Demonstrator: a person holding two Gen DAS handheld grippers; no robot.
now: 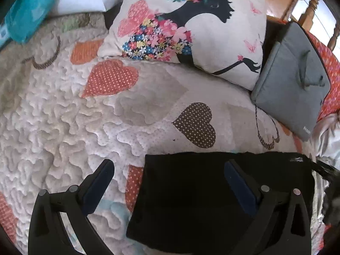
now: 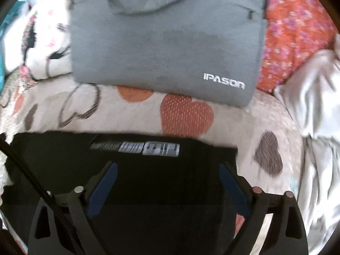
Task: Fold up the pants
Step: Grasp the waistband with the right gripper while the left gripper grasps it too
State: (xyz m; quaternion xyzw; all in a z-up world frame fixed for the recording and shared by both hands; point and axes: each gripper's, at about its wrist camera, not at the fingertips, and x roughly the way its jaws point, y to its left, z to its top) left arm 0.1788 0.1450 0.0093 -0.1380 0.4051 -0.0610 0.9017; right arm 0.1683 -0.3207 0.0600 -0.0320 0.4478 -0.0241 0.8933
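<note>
The black pants (image 1: 201, 195) lie folded into a flat rectangle on the quilted bedspread. In the right wrist view the same black pants (image 2: 153, 180) show a grey printed logo near their far edge. My left gripper (image 1: 170, 167) hovers open above the pants' left edge, its right finger over the cloth and its left finger over the quilt. My right gripper (image 2: 167, 167) is open too, with both fingers spread over the black cloth and nothing pinched between them.
A white quilt with hearts (image 1: 63, 127) covers the bed. A flower-print cushion (image 1: 212, 42) and a grey laptop bag (image 2: 165, 42) lie beyond the pants. Crumpled pale fabric (image 2: 314, 116) is at the right; a teal item (image 1: 27, 14) is at the far left.
</note>
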